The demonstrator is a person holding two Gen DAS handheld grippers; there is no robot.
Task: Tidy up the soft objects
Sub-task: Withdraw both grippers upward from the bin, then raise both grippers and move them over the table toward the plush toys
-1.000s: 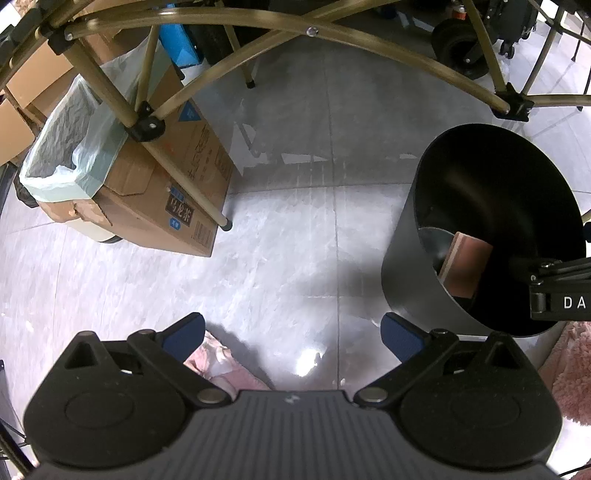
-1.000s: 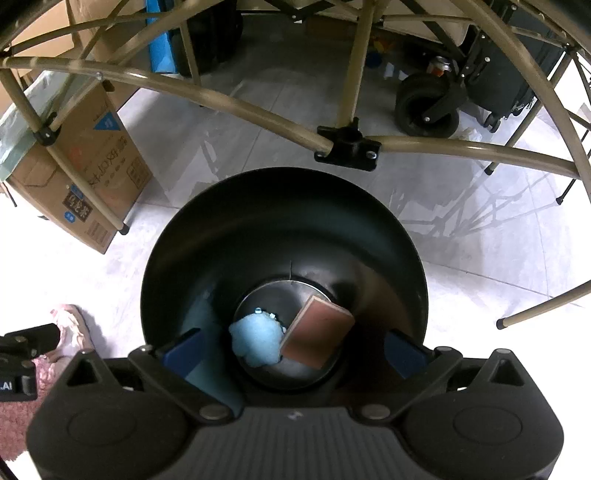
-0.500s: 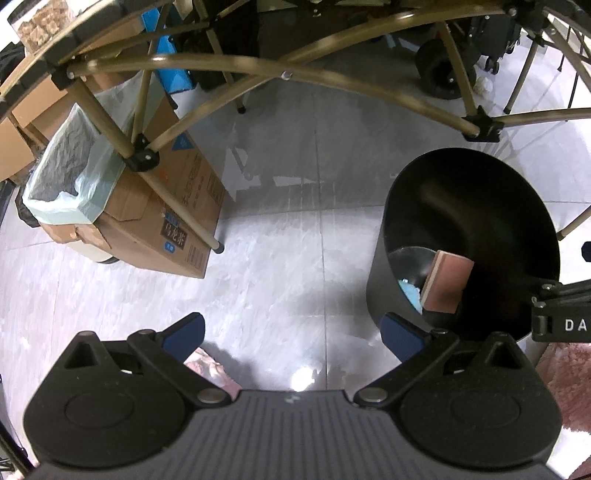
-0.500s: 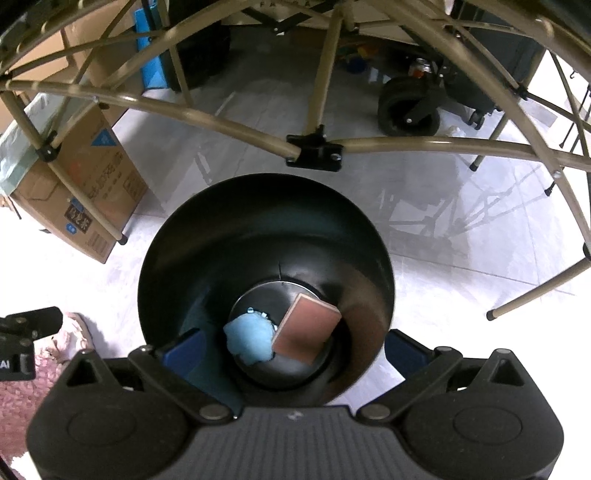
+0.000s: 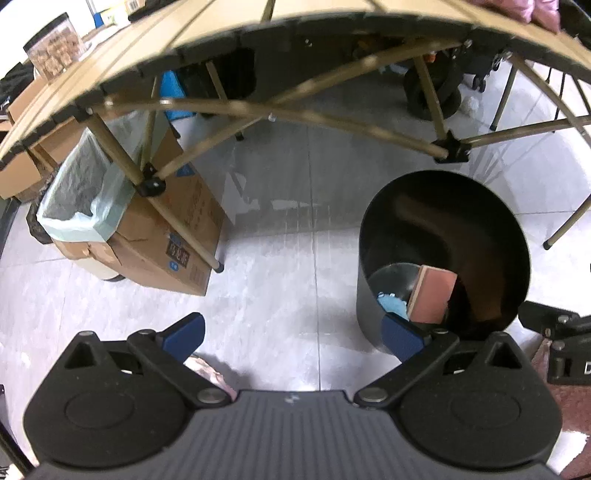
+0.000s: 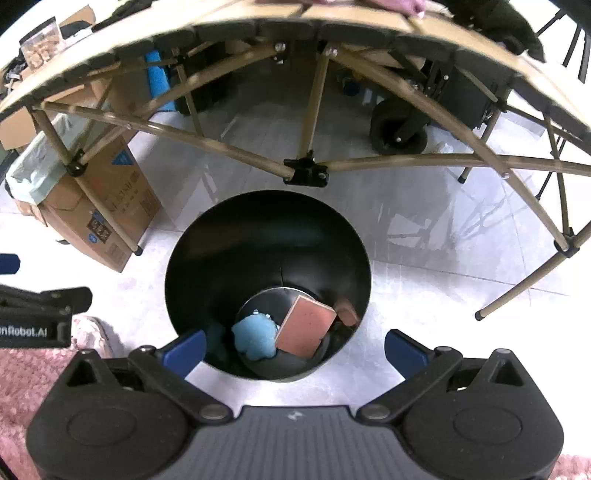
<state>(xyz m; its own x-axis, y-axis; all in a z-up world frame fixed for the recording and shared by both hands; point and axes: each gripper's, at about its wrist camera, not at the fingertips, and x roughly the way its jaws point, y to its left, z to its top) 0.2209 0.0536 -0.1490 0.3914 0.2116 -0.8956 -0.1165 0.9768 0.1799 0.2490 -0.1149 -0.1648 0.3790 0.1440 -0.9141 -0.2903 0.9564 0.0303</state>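
A black round bin (image 6: pixel 192 266) stands on the pale tiled floor below my right gripper (image 6: pixel 293 350), which hangs open and empty above its near rim. At the bin's bottom lie a fluffy blue soft object (image 6: pixel 255 334) and a brown-pink sponge block (image 6: pixel 306 326) leaning beside it. In the left wrist view the same bin (image 5: pixel 369 295) is at the right, with the sponge block (image 5: pixel 432 295) and blue object (image 5: pixel 391 304) inside. My left gripper (image 5: pixel 291 334) is open over bare floor, left of the bin. A pink soft item (image 5: pixel 207 371) peeks out under its left finger.
A folding table (image 6: pixel 303 18) with tan legs (image 6: pixel 314 107) spans the top of both views. A cardboard box (image 5: pixel 177 251) with a bag-lined bin (image 5: pixel 77 199) sits at the left. A pink fluffy rug (image 6: pixel 22 387) lies at the lower left. A black wheeled cart (image 6: pixel 399 129) is behind.
Both grippers have risen and pulled back from the bin, so the bin looks smaller and the table top has come into view. Both stay open.
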